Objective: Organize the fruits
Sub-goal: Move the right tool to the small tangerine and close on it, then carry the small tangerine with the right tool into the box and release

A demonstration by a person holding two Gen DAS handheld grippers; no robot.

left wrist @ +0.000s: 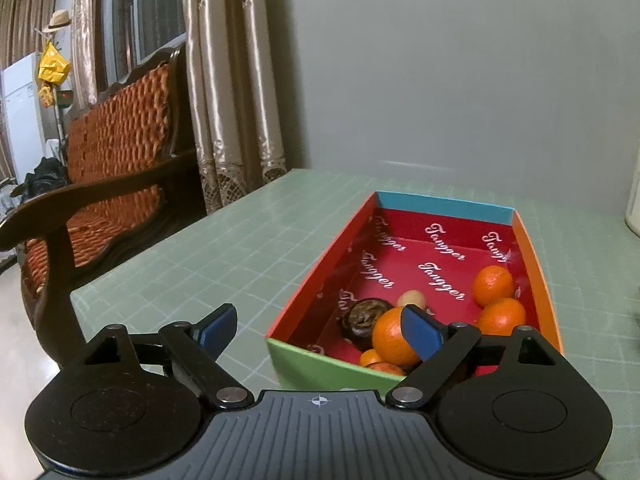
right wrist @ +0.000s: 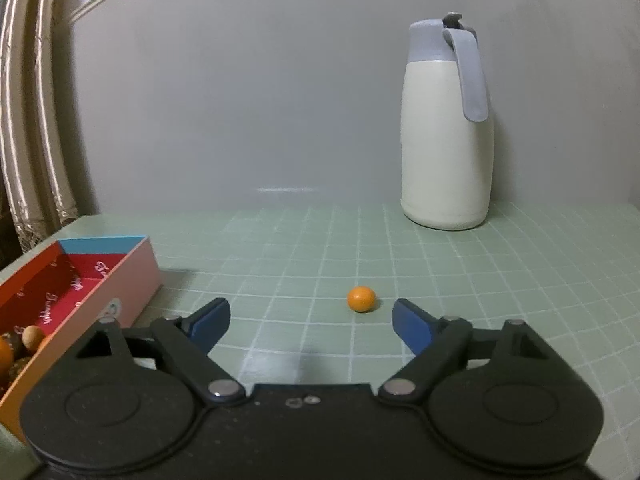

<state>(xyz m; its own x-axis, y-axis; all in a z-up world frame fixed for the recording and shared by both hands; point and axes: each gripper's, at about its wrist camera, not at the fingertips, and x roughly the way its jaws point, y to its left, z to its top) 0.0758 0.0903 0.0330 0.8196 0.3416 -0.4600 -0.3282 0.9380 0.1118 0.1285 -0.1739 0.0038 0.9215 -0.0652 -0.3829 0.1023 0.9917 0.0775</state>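
fruit box (left wrist: 536, 264) near end hid by left gripper (left wrist: 320, 330) | both grippers released, right gripper (right wrist: 310, 324) empty

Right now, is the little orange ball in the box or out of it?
Out. The little orange fruit sits alone on the green table, right of the box, ahead of the right gripper's open jaws.

the only readable text is the word "tongger", in white script, repeated over the red inner lining of the box (left wrist: 404, 216), on its floor and its inner walls; some copies are cut off by the fruit or the walls. in the right wrist view the same script shows on the red lining of the box, too small and slanted to read. a small round sticker (right wrist: 113, 307) sits on the box's outer side wall; its print cannot be read.
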